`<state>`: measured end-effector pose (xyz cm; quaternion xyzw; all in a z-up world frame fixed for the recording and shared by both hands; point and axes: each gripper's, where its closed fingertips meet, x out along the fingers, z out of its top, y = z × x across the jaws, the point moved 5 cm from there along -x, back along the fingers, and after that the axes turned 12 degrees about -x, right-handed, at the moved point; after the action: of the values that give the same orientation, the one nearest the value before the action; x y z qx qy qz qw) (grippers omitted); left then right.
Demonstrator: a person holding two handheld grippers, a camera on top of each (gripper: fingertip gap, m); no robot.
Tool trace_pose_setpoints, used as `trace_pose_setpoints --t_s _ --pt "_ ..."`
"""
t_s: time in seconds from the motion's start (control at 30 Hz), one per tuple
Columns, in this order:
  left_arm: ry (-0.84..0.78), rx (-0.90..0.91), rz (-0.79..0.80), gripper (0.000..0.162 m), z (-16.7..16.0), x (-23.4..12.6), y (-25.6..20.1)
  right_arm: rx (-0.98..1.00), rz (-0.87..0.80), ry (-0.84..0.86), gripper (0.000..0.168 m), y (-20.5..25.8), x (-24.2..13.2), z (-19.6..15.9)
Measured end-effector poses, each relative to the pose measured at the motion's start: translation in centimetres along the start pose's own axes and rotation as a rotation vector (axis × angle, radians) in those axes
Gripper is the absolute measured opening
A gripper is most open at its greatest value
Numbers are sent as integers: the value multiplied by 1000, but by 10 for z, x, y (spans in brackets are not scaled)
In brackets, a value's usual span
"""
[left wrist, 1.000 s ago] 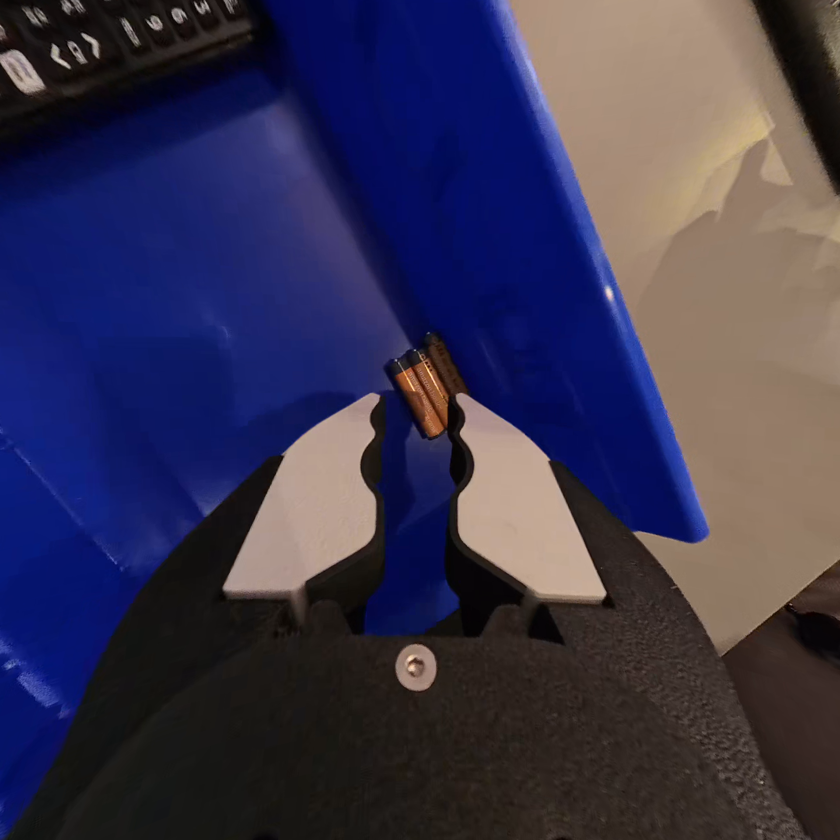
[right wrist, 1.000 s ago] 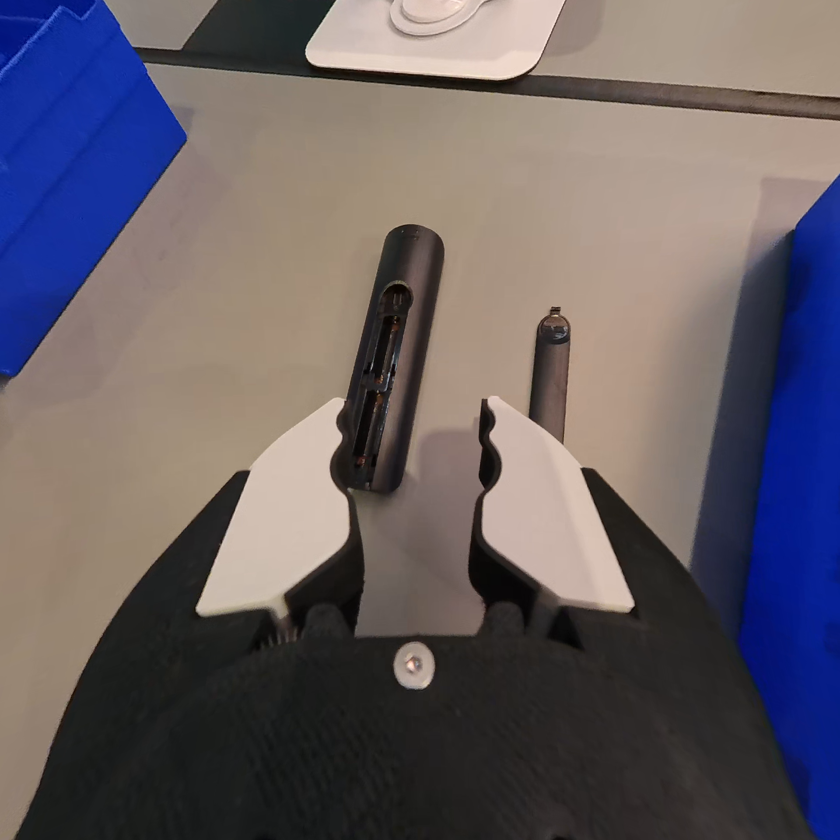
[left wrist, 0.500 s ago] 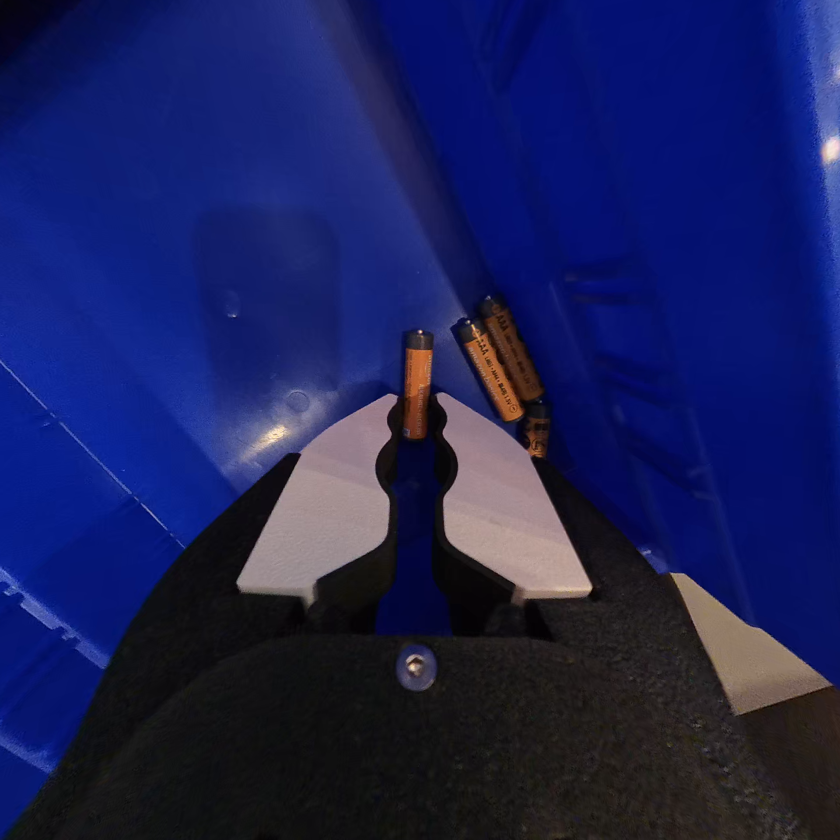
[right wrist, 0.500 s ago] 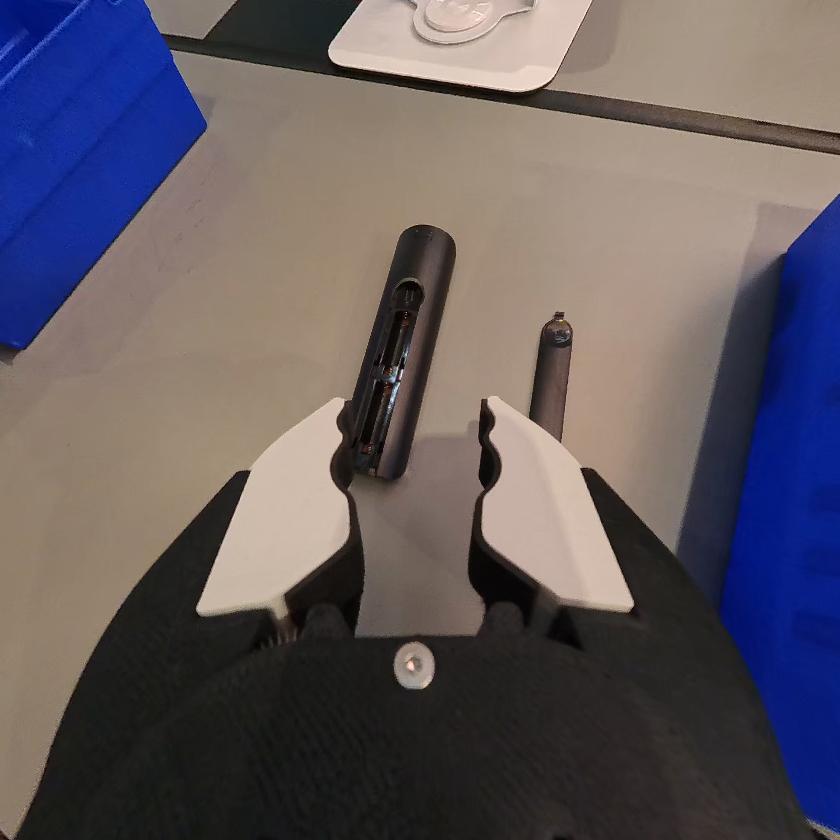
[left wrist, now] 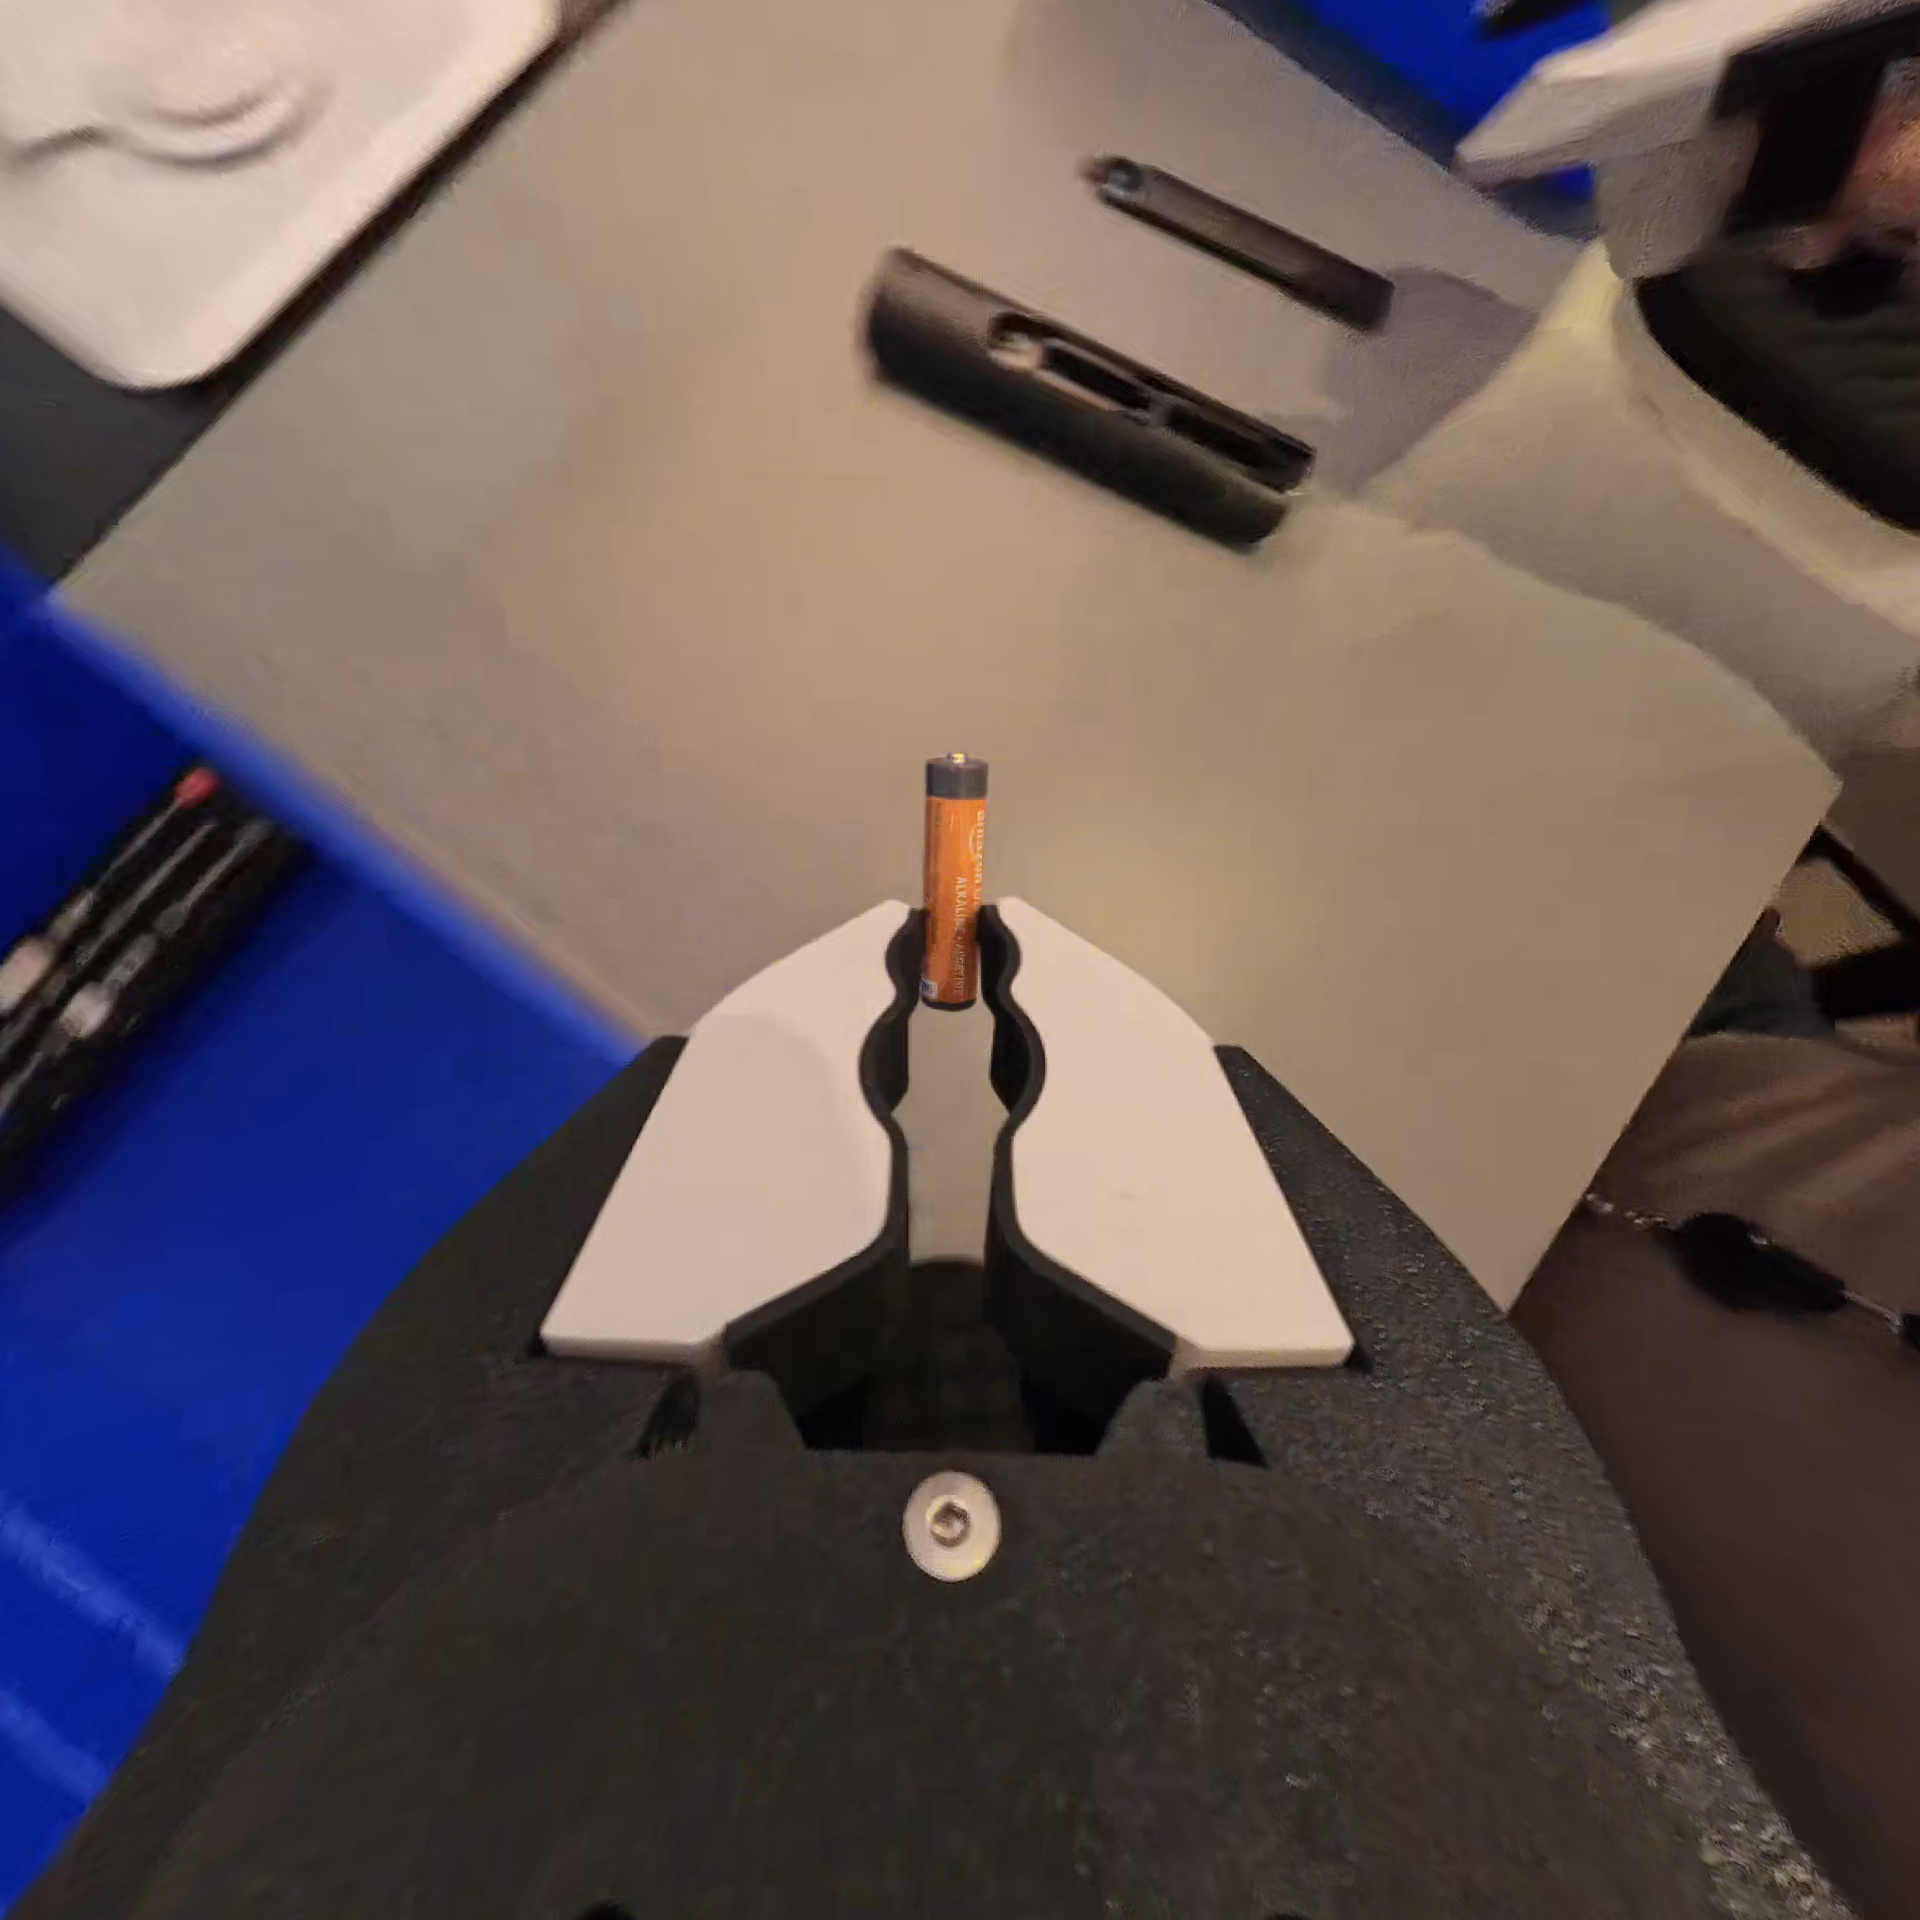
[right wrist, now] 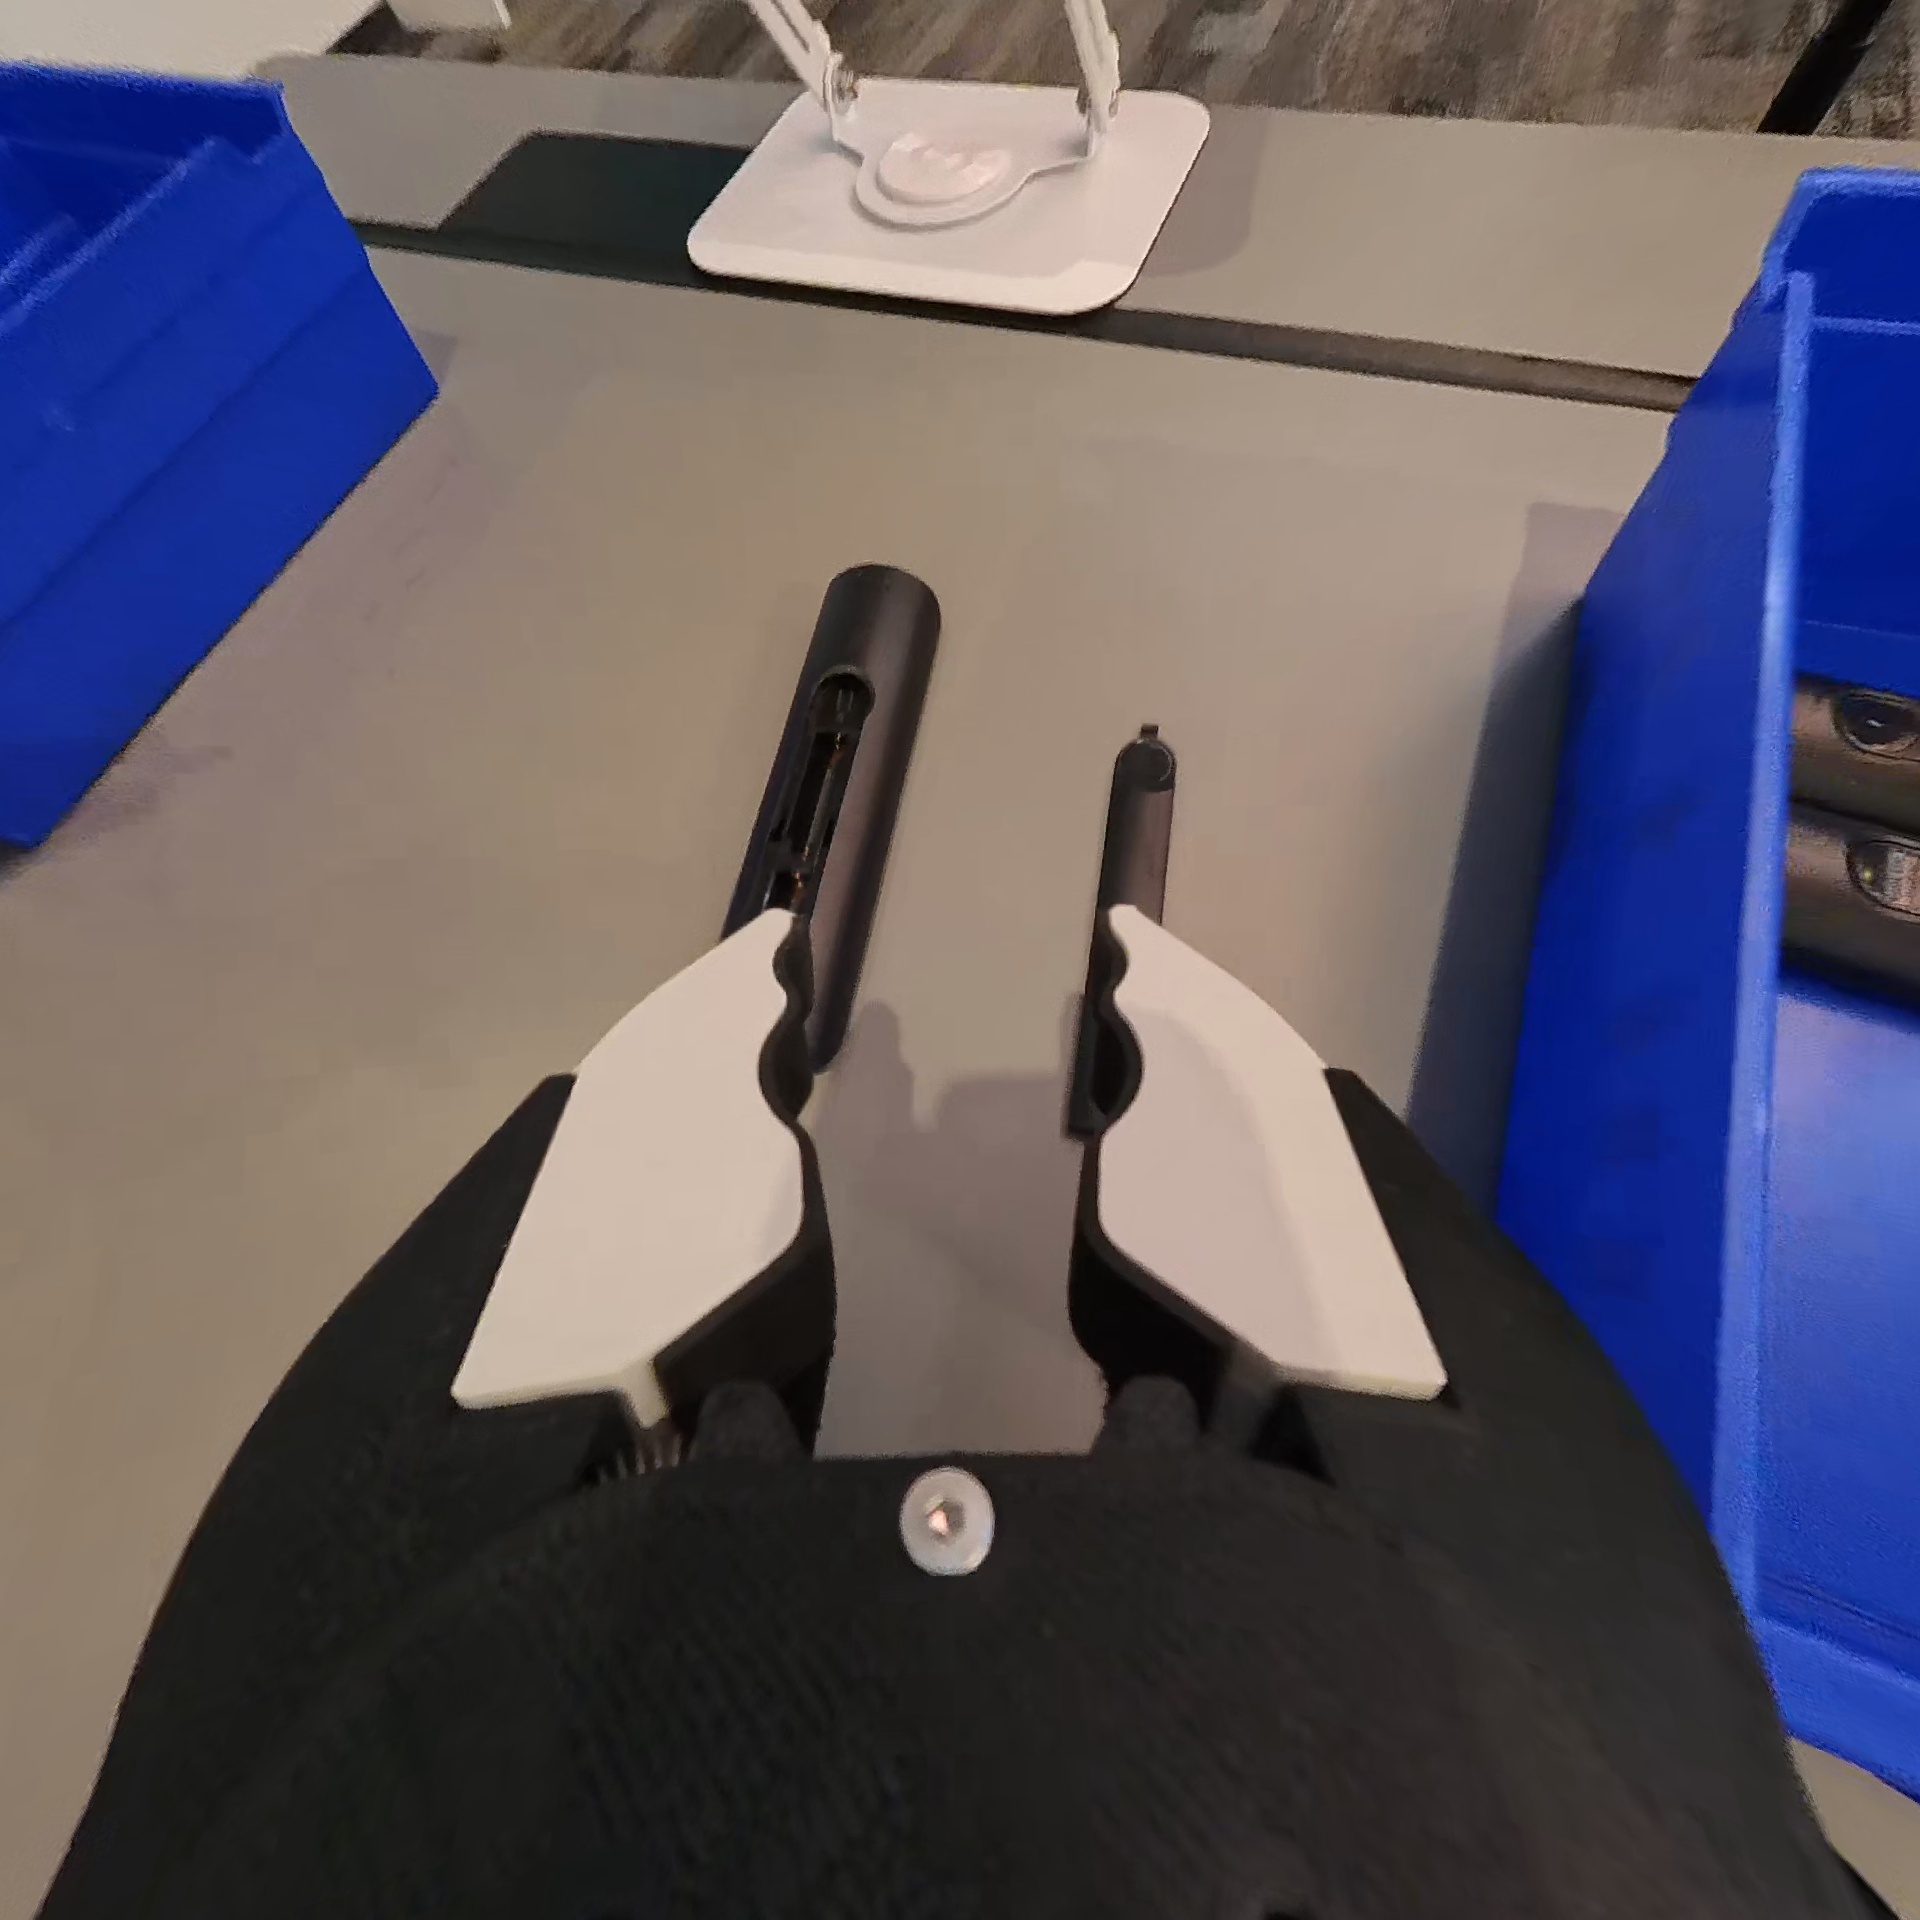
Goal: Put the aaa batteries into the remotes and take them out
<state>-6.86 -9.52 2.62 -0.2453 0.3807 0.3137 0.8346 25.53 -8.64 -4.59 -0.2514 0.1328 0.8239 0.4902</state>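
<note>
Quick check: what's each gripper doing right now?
Left gripper: shut on the battery.
Right gripper: open, holding nothing.

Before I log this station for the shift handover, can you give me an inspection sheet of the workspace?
Surface: grey table, bare around the job's things.
Job's things: black remote lying with its battery compartment open and empty; its cover beside it, apart; one orange battery held.
Clutter: blue bin on one side; second blue bin with more remotes inside; white stand base at the far edge.
Grippers: left gripper shut on the battery, above the table; right gripper open, holding nothing, near the remote.
Cables: nothing seen.
Surroundings: patterned floor beyond the table.
</note>
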Motion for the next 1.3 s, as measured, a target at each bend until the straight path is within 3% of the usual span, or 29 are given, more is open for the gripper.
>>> trace_pose_setpoints --t_s 0.13,0.2,0.3,0.4,0.97,1.07,1.17,1.3 --pt "130 128 79 10 12 94 -19 15 30 -25 52 3 -4 -1" --pt "179 155 14 10 12 134 -26 -17 28 -4 53 5 -6 -5" --pt "228 229 -46 10 10 167 -31 -55 24 28 53 5 -9 -12" --pt "245 309 -52 10 11 177 -33 -59 36 38 52 4 -9 -17" --pt "315 335 -80 10 4 190 -27 -51 72 103 52 0 8 -30" --pt "282 303 -84 17 6 185 -27 -51 79 100 52 2 10 -31" --pt "189 280 -73 17 17 156 -30 -58 99 104 52 7 13 -34" --pt "36 229 14 20 26 75 -32 -79 153 109 52 18 19 -36"
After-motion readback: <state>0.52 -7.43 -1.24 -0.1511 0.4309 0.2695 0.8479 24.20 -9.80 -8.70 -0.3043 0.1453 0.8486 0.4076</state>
